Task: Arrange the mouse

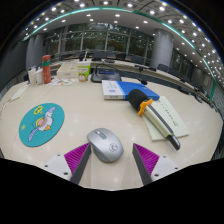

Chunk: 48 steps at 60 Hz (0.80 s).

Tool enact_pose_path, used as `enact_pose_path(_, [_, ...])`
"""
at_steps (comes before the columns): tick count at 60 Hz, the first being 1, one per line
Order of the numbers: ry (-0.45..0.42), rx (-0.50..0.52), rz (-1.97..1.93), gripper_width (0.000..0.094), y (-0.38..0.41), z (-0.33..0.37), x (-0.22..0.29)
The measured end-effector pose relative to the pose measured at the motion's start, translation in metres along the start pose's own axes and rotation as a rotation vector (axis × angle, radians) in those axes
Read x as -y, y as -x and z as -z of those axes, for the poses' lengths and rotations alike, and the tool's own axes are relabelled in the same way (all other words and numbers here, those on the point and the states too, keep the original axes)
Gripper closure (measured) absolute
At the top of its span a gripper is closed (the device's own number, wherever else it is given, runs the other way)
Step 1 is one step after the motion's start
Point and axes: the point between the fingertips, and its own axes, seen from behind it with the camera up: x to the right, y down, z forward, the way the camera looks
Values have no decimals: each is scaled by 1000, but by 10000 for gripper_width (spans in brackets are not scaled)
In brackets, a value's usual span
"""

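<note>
Resting on the bench (190, 125): grey computer mouse (105, 144), just ahead of and between the fingers of the claw (111, 158), which stands wide open, holding nothing. Judged light, rigid, smooth-shelled and slippery; grip across its two flanks

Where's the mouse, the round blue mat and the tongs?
mouse (105, 144), gripper view, middle of its grey top, just ahead of the open tongs.
mat (42, 124), gripper view, its blue centre.
tongs (111, 158), gripper view, midway between the two tips.
</note>
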Motion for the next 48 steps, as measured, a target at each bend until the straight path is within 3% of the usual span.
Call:
enact_pose_path(12, [-2, 41, -20, 142, -2, -30, 18])
enact_pose_path(21, [-4, 84, -24, 442, 7, -39, 24])
enact_pose_path(36, [-5, 46, -33, 558, 3, -33, 32])
enact_pose_path(48, [-117, 23, -58, 565, 22, 19, 108])
